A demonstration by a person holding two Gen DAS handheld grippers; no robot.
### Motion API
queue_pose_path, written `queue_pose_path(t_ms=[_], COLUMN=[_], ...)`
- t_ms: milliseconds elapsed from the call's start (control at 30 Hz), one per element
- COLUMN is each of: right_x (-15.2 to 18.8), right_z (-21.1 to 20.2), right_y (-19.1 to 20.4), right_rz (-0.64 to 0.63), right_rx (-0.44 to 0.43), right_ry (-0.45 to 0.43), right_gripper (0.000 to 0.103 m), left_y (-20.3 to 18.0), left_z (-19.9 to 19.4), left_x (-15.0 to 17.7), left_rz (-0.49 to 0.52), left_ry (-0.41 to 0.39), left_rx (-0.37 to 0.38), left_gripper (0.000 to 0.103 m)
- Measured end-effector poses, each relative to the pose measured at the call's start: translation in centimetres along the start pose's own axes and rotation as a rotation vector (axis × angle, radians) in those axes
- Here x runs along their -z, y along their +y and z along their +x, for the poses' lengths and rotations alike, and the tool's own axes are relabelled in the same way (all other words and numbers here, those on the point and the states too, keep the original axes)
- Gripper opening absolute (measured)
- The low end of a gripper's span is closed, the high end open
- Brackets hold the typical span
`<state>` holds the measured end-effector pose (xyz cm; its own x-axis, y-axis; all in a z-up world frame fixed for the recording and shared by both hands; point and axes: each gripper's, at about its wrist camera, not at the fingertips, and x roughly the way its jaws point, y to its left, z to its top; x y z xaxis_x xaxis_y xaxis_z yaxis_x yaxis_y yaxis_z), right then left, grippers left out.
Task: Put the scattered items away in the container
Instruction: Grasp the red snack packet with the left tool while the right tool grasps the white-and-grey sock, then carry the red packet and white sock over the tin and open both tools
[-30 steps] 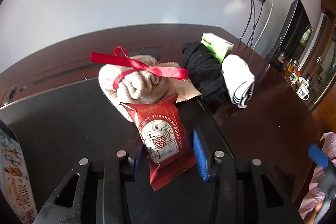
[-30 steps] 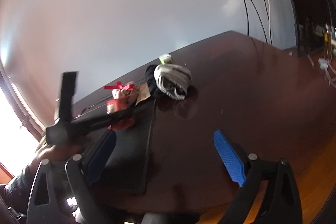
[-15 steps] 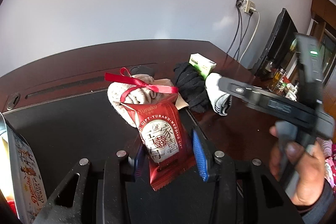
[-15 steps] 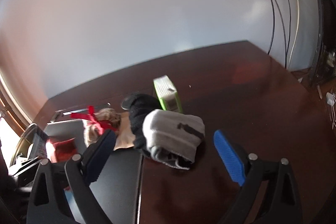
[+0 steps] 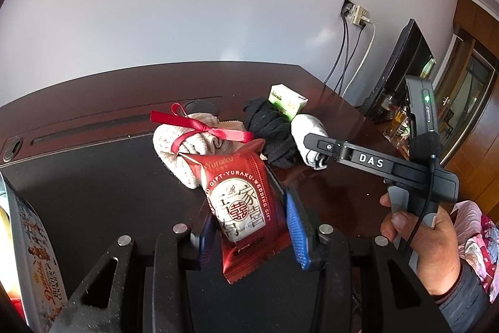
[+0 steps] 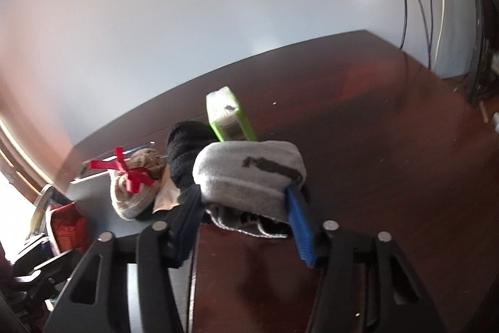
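While left tongs [image 5: 249,227] clench a glossy red snack packet [image 5: 241,205], right tongs [image 6: 244,220] straddle a folded grey sock [image 6: 249,177], grip unclear.

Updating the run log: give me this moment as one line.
left gripper: shut on red snack packet | right gripper: around grey sock, closure unclear | cookie tin: at left

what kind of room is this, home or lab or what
Most likely a lived-in home room. A dark polished wooden table holds rolled socks and a red snack packet held by the left gripper; a flat-screen TV stands by the wall, with wooden doors behind.
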<state>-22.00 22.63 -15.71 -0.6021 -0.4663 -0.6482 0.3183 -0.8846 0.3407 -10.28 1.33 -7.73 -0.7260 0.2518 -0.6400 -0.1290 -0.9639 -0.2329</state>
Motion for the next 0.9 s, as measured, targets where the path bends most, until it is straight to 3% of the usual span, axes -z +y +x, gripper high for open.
queue_pose_path(t_ms=[500,900], right_x=[0.8,1.0], right_z=[-3.4,-6.3], right_y=[0.2,4.2], right_rz=[0.017,-0.011], right_rx=[0.012,-0.086], right_ry=[-0.053,-0.105], right_gripper=[0.048,0.046], left_y=[0.2,2.7], left_z=[-3.5,-10.2], left_x=[-0.1,0.9], left_rz=[0.011,0.012], left_ry=[-0.063,-0.146], left_rx=[-0.008,-0.074], left_gripper=[0.044,0.044])
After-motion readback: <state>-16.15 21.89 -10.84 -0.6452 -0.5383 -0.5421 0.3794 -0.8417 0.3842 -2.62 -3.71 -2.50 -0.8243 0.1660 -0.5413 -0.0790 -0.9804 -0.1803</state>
